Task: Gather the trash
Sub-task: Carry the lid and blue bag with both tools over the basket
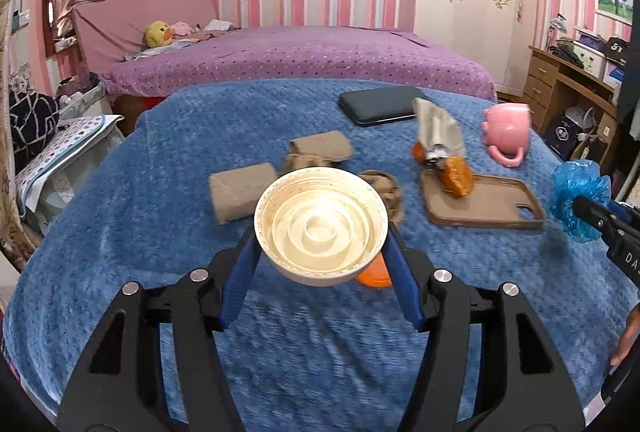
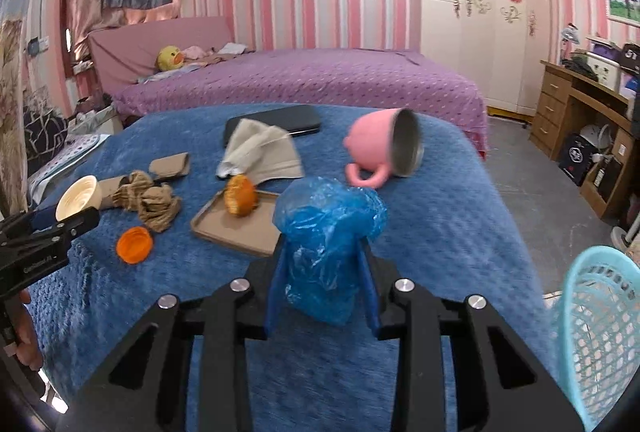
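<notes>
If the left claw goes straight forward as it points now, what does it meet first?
Probably the brown paper wad just beyond the cup that the left claw holds, though depth is unclear. The folded cardboard lies further on.

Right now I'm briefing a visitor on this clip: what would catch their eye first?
The left gripper clamps a cream bowl-shaped lid above the blue blanket. The right gripper grips crumpled blue plastic. Behind it lies a tipped pink mug.
</notes>
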Available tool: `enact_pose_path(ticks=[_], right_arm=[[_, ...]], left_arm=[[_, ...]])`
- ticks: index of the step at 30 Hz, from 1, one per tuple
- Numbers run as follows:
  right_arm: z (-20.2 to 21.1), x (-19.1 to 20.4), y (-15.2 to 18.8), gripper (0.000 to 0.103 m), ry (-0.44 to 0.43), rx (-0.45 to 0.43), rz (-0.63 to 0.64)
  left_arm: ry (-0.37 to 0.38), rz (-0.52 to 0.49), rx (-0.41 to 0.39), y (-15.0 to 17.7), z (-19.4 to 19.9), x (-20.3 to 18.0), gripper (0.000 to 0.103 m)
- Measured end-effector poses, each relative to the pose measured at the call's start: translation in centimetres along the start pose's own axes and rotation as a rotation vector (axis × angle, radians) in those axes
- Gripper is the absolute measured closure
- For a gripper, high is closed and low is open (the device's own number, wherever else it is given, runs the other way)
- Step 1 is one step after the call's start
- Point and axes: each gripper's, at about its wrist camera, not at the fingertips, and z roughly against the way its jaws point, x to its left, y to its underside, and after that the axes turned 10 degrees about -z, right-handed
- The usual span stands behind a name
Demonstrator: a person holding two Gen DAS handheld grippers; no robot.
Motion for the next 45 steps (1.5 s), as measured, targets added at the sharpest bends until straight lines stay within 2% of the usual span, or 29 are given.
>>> enact_pose_path(ticks=[9,28,36,45], right_arm=[[1.9,-4.9,-0.4,0.07,0.092,-0.031,0.004],[4.4,-12.4,-0.8,0.07,0.206,-0.069,-0.043],[6.0,-17.0,-0.9,0.07,0.267,-0.087,-0.092],[7.7,-22.8,-0.7,0.07,0.363,-0.103,-0.157]], left_arm=[[0.049,-0.048,-0.02,-0.3,1.0,-4.1,0.043],[0.116,-0.108,-0.016,0.2,1.0,-10.2,0.043],[0.14,-0.145,-0.036,-0.6,1.0,-13.1,0.043],[0.234,-0.204,-0.066,-1.8,1.9,-19.8,0.043]])
